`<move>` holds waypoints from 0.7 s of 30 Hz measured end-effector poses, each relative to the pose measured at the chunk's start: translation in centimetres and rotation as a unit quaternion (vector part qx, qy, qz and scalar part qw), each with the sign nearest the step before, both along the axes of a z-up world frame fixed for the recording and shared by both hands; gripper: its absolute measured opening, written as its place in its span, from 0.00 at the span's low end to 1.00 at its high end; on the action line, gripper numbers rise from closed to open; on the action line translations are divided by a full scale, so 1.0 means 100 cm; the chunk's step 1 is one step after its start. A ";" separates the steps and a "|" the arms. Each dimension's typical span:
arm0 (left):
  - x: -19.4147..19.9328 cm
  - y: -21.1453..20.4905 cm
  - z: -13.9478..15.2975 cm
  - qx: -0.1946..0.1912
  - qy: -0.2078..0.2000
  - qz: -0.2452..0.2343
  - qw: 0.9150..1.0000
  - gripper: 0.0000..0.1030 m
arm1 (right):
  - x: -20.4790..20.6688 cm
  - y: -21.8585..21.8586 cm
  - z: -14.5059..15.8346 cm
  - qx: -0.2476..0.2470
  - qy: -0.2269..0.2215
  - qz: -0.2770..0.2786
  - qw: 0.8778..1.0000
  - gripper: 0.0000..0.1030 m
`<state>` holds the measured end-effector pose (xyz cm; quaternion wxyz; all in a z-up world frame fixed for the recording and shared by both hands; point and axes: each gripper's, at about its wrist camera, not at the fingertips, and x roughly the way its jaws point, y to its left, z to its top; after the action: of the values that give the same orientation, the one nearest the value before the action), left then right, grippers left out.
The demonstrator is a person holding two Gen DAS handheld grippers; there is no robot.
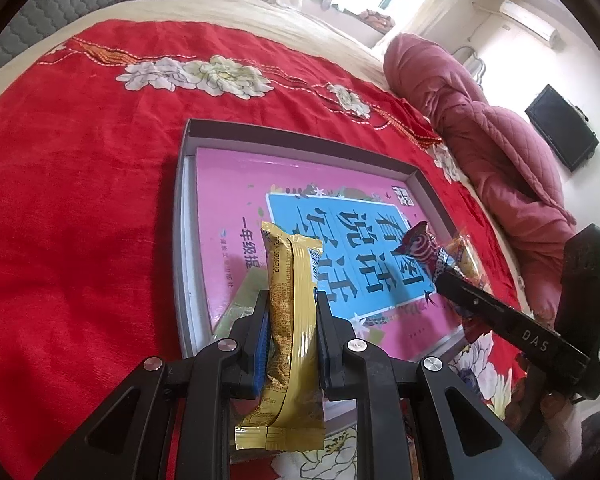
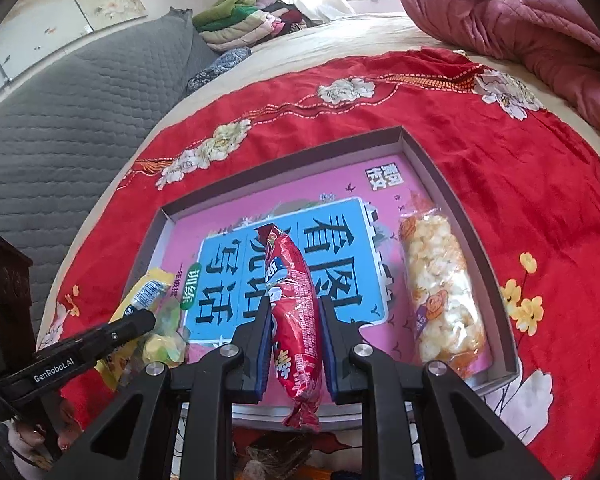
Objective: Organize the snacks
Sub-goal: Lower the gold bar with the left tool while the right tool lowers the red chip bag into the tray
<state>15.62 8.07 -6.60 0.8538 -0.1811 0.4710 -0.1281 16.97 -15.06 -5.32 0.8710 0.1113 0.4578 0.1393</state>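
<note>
My left gripper [image 1: 292,297] is shut on a gold-yellow snack packet [image 1: 292,256], which stands on edge over the near left corner of a shallow grey tray [image 1: 180,216]. A pink and blue book [image 1: 340,216] lines the tray. In the right wrist view my right gripper [image 2: 294,306] is shut on a long red snack packet [image 2: 290,268] above the tray's [image 2: 454,188] near middle. A clear popcorn bag [image 2: 440,284] lies along the tray's right side. Each gripper also shows in the other view, the right gripper [image 1: 446,276] with its red packet [image 1: 420,246] and the left gripper [image 2: 146,322] with its yellow packet [image 2: 144,290].
The tray rests on a red flowered blanket [image 1: 80,200] spread over a bed. A pink quilt [image 1: 500,152] is heaped on the right, and a grey padded headboard [image 2: 60,128] runs along the left. A greenish candy bag [image 2: 164,340] lies under the left gripper. More wrappers [image 2: 268,460] sit at the near edge.
</note>
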 end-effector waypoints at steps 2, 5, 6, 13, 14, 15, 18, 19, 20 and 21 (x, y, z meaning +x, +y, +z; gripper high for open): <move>0.001 0.000 -0.001 0.000 0.003 -0.001 1.000 0.19 | 0.000 0.000 -0.002 -0.002 0.003 -0.001 1.000 0.21; 0.001 -0.002 -0.002 0.000 0.004 -0.004 1.000 0.20 | 0.000 0.000 -0.005 -0.008 0.003 -0.002 1.000 0.21; 0.001 -0.002 -0.002 0.000 0.004 -0.006 1.000 0.19 | 0.001 -0.001 -0.006 -0.008 0.004 -0.003 1.000 0.21; 0.003 -0.005 -0.004 0.000 0.005 -0.012 1.000 0.19 | 0.001 0.000 -0.009 -0.026 -0.005 -0.002 1.000 0.22; 0.003 -0.005 -0.004 -0.001 0.006 -0.013 1.000 0.19 | 0.001 0.000 -0.009 -0.031 -0.007 -0.002 0.999 0.22; 0.003 -0.005 -0.004 -0.003 0.006 -0.014 1.000 0.19 | 0.002 0.001 -0.008 -0.033 -0.008 -0.002 0.999 0.22; 0.004 -0.006 -0.006 -0.003 0.006 -0.016 1.000 0.19 | 0.004 0.001 -0.009 -0.045 -0.010 -0.004 0.999 0.22; 0.004 -0.006 -0.006 -0.003 0.006 -0.017 1.000 0.19 | 0.004 0.001 -0.009 -0.047 -0.011 -0.005 0.999 0.22; 0.004 -0.006 -0.006 -0.003 0.006 -0.017 1.000 0.19 | 0.005 0.001 -0.010 -0.050 -0.011 -0.005 0.999 0.22; 0.004 -0.006 -0.006 -0.003 0.006 -0.017 1.000 0.19 | 0.005 0.001 -0.010 -0.054 -0.012 -0.006 0.998 0.22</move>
<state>16.01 7.44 -7.18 0.8480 -0.1761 0.4790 -0.1431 17.48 -14.92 -6.31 0.8819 0.0647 0.4537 0.1107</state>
